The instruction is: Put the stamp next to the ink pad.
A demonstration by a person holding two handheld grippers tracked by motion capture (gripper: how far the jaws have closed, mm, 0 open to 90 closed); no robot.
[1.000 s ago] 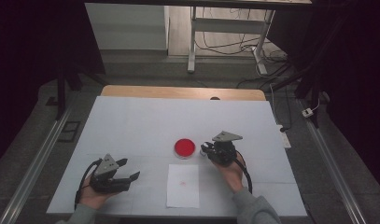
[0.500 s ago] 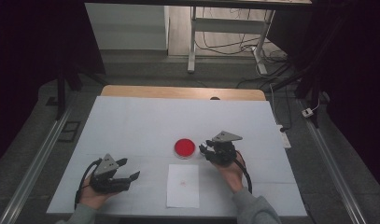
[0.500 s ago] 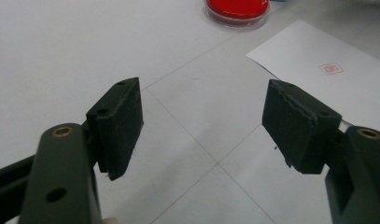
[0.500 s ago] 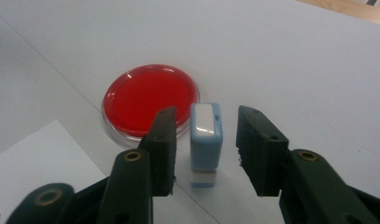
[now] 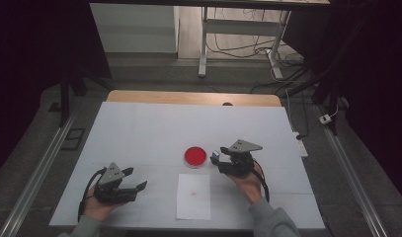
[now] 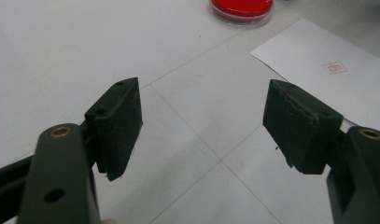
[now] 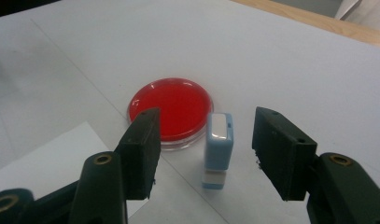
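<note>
- The stamp point(image 7: 219, 150) is a small block with a pale blue body, a white panel on its top face and a paler band around its foot; it stands upright on the desk point(image 5: 139, 128), a little right of centre in the right gripper view.
- In the high view the stamp point(image 5: 216, 157) shows as a tiny pale speck just right of the ink pad point(image 5: 194, 156), near the middle of the frame.
- The right gripper point(image 7: 206, 154) has just been opening its jaws: they stand apart on either side of the stamp, with a clear gap on both sides and neither pad pressing on it.
- The ink pad point(image 7: 171, 111) is a round, shallow, clear-rimmed dish filled with glossy red. It sits just behind and left of the stamp, very near it; whether they touch I cannot tell.
- A white paper point(image 5: 194, 195) lies on the desk below the ink pad, lower centre in the high view, with a faint red mark near its middle.
- In the left gripper view that mark point(image 6: 334, 68) reads as a small red rectangular outline at the upper right of the frame.
- The left gripper point(image 6: 204, 130) is wide apart with bare desk between its jaws; it rests in a hand at the lower left of the high view point(image 5: 120, 186), well apart from the stamp.
</note>
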